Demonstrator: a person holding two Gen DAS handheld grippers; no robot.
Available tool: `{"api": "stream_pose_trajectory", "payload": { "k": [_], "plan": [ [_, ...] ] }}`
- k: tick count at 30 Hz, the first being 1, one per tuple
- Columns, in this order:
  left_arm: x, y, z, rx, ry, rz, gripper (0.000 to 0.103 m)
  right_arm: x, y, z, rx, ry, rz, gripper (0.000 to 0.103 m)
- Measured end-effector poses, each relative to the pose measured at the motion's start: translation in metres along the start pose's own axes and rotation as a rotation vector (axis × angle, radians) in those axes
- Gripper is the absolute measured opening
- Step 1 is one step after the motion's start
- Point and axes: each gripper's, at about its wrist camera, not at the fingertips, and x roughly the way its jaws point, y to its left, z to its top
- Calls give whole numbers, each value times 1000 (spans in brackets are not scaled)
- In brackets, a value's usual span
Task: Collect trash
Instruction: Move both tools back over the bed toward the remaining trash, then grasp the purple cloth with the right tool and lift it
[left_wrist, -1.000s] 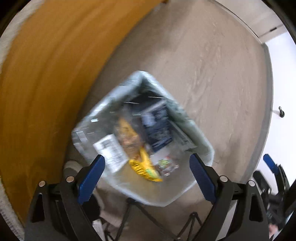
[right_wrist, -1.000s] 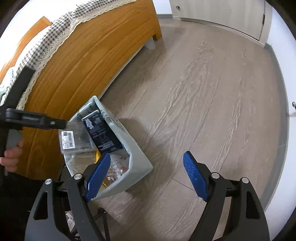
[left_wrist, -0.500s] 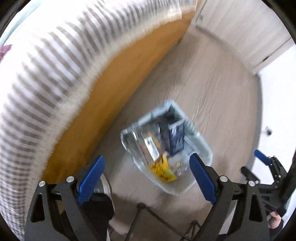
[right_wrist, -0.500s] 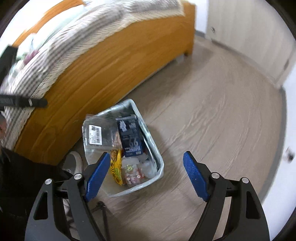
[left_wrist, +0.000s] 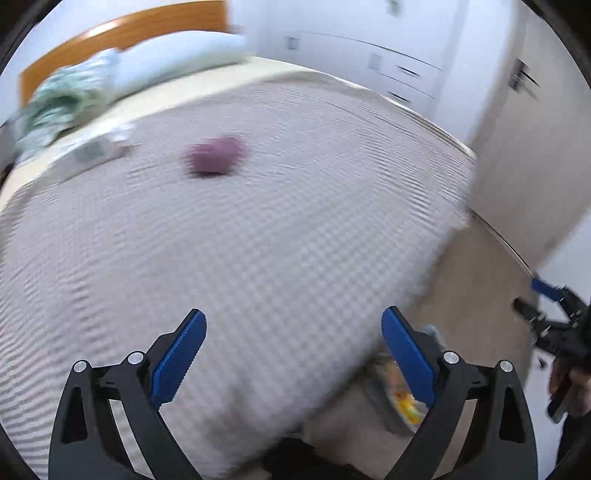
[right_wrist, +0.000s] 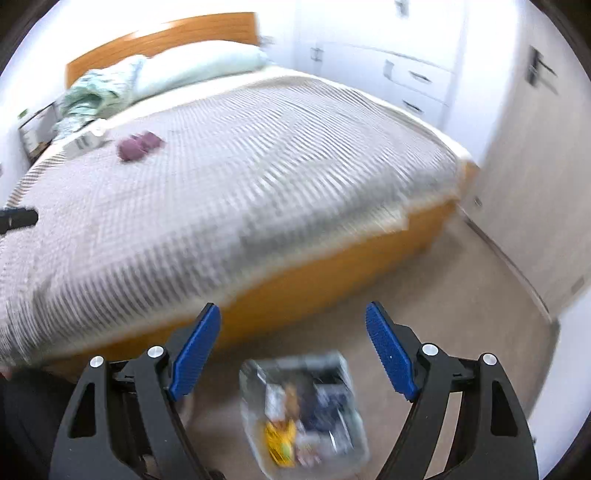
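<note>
A clear plastic bin (right_wrist: 354, 373) stands on the floor beside the bed, filled with wrappers, a dark carton and a yellow packet. My right gripper (right_wrist: 291, 347) hangs open and empty high above it. My left gripper (left_wrist: 291, 350) is open and empty too, over the near edge of the checked bedspread (left_wrist: 258, 221); a corner of the bin (left_wrist: 395, 402) shows behind its right finger. On the bed lie a purple crumpled thing (left_wrist: 216, 158) (right_wrist: 138, 146) and a pale flat packet (left_wrist: 92, 151) (right_wrist: 85, 142), both far from the grippers.
The wooden bed frame (right_wrist: 314, 273) runs along the bin's far side. Pillows (right_wrist: 195, 66) and a green patterned cloth (right_wrist: 92, 96) lie at the headboard. White wardrobes and drawers (right_wrist: 417, 77) line the far wall. The other gripper and a hand (left_wrist: 561, 347) show at the left view's right edge.
Both grippers have risen and tilted up from just over the bin to look across the bed. The bin has dropped to the bottom of both views. Jaws stayed open.
</note>
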Motion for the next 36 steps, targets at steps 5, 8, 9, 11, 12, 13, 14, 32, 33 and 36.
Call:
{"api": "stream_pose_trajectory", "payload": {
  "k": [5, 8, 9, 11, 12, 13, 14, 32, 33, 36],
  "plan": [
    [-15, 112, -2, -178, -79, 84, 93, 37, 72, 83, -59, -38, 158, 77],
    [-16, 167, -5, -318, -133, 136, 93, 80, 117, 133, -96, -13, 230, 77],
    [-15, 187, -6, -373, -149, 126, 93, 103, 135, 153, -108, 11, 267, 77],
    [-14, 207, -7, -422, -165, 117, 93, 140, 166, 181, -105, 61, 349, 77],
    [-12, 218, -10, -446, -176, 125, 93, 156, 180, 194, -99, 68, 369, 77],
    [-8, 228, -12, -472, -180, 141, 93, 176, 196, 209, -101, 84, 385, 77],
    [-6, 236, -14, -490, -176, 152, 93, 196, 211, 224, -87, 99, 386, 77],
    [-10, 293, -24, -637, -239, 135, 93, 161, 293, 211, -104, -32, 516, 5],
    [-11, 295, -25, -654, -242, 127, 93, 145, 302, 186, -177, -48, 511, 5],
    [-16, 297, -29, -680, -249, 114, 93, 100, 317, 103, -335, -101, 470, 5]
  ]
}}
